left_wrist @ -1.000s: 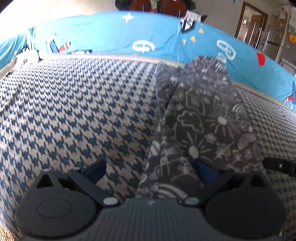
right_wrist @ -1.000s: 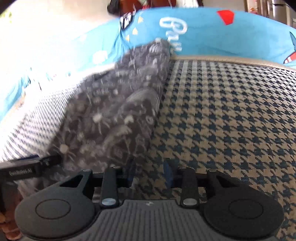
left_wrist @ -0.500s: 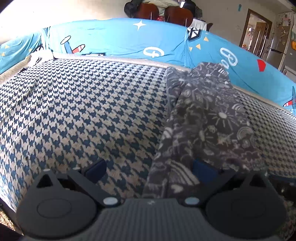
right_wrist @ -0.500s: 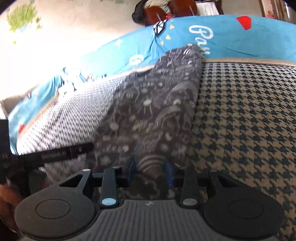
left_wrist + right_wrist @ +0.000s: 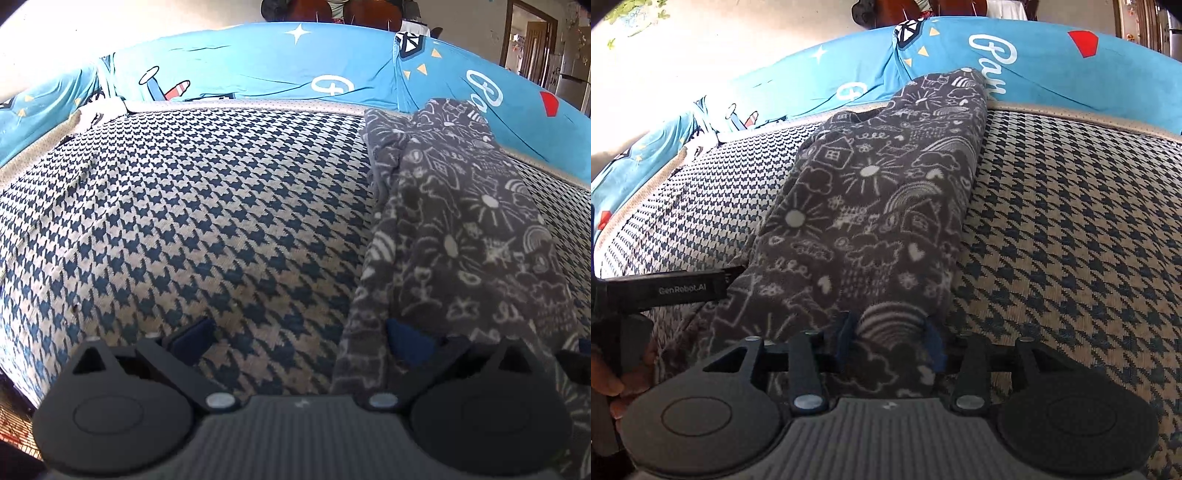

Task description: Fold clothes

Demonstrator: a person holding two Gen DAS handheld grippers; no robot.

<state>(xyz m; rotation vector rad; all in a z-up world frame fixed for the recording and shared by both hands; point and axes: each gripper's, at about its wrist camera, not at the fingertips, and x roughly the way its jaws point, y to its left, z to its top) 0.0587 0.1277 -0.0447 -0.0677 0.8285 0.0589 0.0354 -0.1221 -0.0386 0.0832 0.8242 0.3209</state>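
A grey fleece garment (image 5: 461, 229) printed with white doodles lies lengthwise on the houndstooth sofa seat (image 5: 203, 221), its far end against the backrest. My left gripper (image 5: 295, 332) is wide open at the garment's near left edge; that edge lies between the fingers and the right pad (image 5: 406, 339) rests against the cloth. In the right wrist view the garment (image 5: 879, 206) runs up the middle. My right gripper (image 5: 890, 332) straddles its near end, jaws opening, with a hump of fleece between the pads. The left gripper's finger (image 5: 683, 288) reaches the garment's left side.
A blue cartoon-print cover (image 5: 258, 66) drapes the backrest behind the seat. The houndstooth seat (image 5: 1071, 240) stretches bare on both sides of the garment. A hand (image 5: 605, 373) holds the left gripper at the lower left. A doorway (image 5: 532, 40) shows at the far right.
My right gripper slid left from the bare houndstooth onto the garment's near end, and its pads now stand slightly wider apart. The left gripper shifted slightly and stays wide open.
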